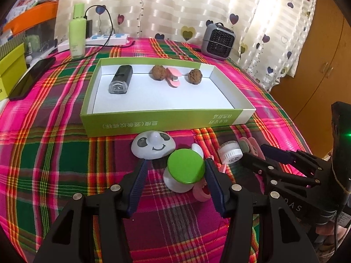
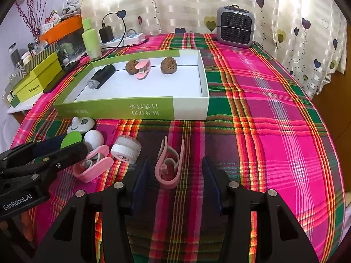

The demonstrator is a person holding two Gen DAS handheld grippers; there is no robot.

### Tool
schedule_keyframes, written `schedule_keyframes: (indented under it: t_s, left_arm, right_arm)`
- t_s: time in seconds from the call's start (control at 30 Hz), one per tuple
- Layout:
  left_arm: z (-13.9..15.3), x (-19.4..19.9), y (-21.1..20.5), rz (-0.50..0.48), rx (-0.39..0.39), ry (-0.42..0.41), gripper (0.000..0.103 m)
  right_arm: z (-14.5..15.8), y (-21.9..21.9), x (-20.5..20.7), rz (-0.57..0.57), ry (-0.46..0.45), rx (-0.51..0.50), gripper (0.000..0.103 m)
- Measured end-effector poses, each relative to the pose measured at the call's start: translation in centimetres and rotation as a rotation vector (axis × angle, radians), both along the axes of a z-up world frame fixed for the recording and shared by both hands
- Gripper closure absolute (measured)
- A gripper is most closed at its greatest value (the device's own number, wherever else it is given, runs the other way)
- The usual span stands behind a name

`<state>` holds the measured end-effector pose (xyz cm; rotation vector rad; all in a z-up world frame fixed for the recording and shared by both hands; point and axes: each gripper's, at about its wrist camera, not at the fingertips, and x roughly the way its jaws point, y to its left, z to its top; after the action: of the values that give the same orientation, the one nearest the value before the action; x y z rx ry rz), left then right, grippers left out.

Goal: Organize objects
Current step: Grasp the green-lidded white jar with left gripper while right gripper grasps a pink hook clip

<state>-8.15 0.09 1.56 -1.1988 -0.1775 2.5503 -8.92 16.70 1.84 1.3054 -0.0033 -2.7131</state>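
A white knob with a green disc top point(image 1: 185, 168) stands on the plaid cloth between the fingers of my left gripper point(image 1: 177, 161). The right finger is at the disc's edge and a gap shows on the left, so the gripper is open. My right gripper point(image 2: 175, 160) is open around a pink clip point(image 2: 167, 182) lying flat, with gaps on both sides. Nearby lie a panda-face dome point(image 1: 153, 145), a white jar point(image 2: 126, 150) and another pink clip point(image 2: 94, 164). The green-and-white box point(image 1: 166, 120) holds a black device point(image 1: 121, 79), two walnuts point(image 1: 159, 72) and a pink clip point(image 1: 174, 76).
At the back stand a green bottle point(image 1: 77, 32), a power strip point(image 1: 109, 38) with a charger cable, and a small grey heater point(image 1: 219, 41). A dark phone point(image 1: 30, 76) and yellow-green boxes point(image 2: 37, 76) line the left edge. Bare cloth spreads to the right of the box point(image 2: 274, 109).
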Motion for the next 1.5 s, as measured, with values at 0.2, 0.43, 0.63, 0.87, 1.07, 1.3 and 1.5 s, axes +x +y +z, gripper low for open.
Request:
schedule_keyframes:
  t_s: [0.2,0.43,0.63,0.87,1.07,1.3,1.5]
  left_arm:
    - [0.1,0.0,-0.1,-0.006,0.015,0.005,0.058]
    - [0.2,0.1,-0.6,0.004,-0.002,0.003,0.069]
    - [0.2,0.3,-0.6,-0.002,-0.013,0.007,0.069]
    - [0.3,0.5,-0.7,-0.004,-0.026,0.007,0.069]
    - [0.5,0.7,-1.5,0.009,-0.031,0.014,0.069]
    - [-0.1,0.8,-1.7,0.01,-0.035,-0.003,0.069]
    - [-0.6,0.5,-1.7,0.018,-0.04,-0.013,0.068]
  right_arm:
    - [0.0,0.2,0.0,-0.001,0.001,-0.018,0.053]
    - [0.0,0.3,0.0,-0.001,0.001,-0.023,0.053]
    - [0.0,0.3,0.1,0.0,0.001,-0.025,0.053]
    - [0.0,0.3,0.1,0.011,0.002,-0.006,0.059]
    - [0.0,0.4,0.2,0.021,0.003,-0.002,0.062]
    - [0.0,0.6,0.5,0.028,0.006,0.018,0.073]
    - [0.0,0.9,0.6,0.037,0.005,0.012,0.074]
